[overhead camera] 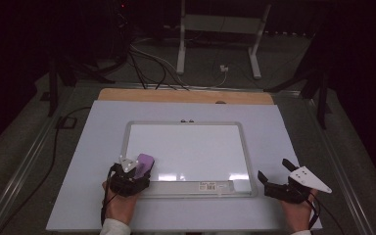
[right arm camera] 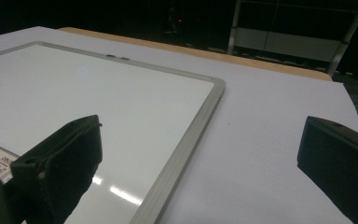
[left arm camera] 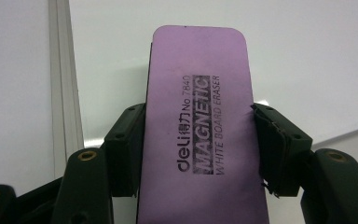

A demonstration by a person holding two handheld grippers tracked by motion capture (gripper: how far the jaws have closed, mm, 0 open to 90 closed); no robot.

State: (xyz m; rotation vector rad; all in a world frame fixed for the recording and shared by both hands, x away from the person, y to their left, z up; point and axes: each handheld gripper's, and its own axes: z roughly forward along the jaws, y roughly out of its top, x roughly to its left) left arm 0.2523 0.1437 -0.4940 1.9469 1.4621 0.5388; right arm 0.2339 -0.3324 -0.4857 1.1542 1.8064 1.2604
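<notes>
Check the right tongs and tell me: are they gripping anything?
No. In the right gripper view the right tongs stand wide open, with nothing but the whiteboard frame and the table sheet between their jaws.

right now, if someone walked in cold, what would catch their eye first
The purple eraser stands out at once, clamped between the jaws of the left gripper over the near left corner of the whiteboard. The board itself is a bright blank sheet in a grey frame, lying in the middle of the pale table. The right gripper sits off the board's near right corner with its jaws wide apart.
</notes>
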